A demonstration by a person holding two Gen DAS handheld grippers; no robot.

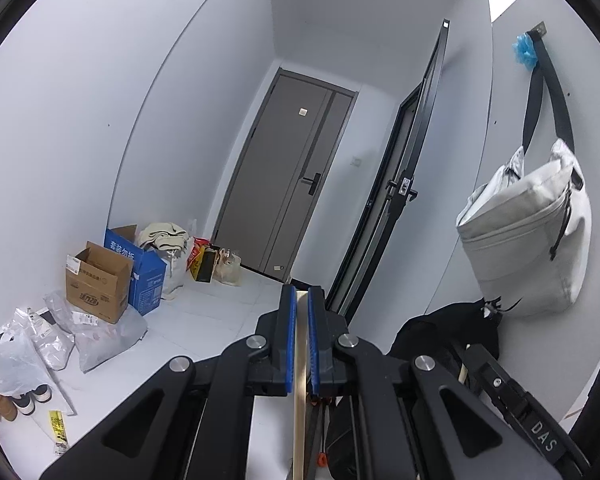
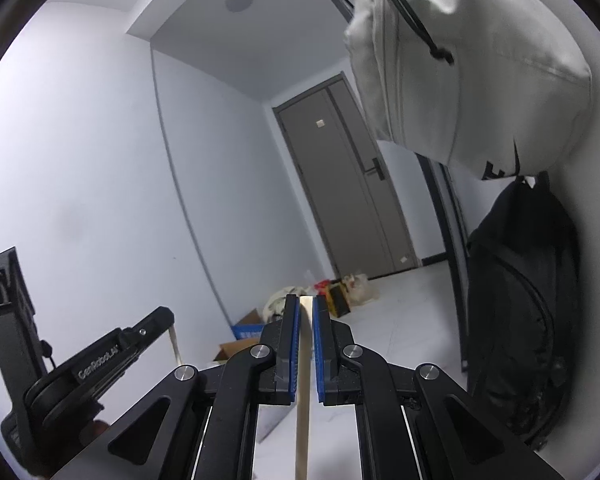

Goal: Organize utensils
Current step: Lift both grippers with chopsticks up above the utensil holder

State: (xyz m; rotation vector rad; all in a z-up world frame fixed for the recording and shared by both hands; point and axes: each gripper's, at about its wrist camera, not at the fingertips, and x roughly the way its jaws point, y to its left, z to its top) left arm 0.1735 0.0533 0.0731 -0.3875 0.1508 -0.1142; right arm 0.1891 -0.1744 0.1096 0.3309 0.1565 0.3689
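My left gripper is shut on a pale wooden stick-like utensil that runs back between its blue pads toward the camera. My right gripper is shut on a second pale wooden utensil in the same way. Both grippers are raised and point at the room, not at a table. The left gripper also shows at the lower left of the right wrist view, with its utensil's end sticking out below it. What kind of utensil each one is cannot be told.
A grey door stands ahead, with a dark glass door ajar to its right. A grey bag hangs on the right wall above a black backpack. Cardboard boxes and plastic bags lie on the floor at left.
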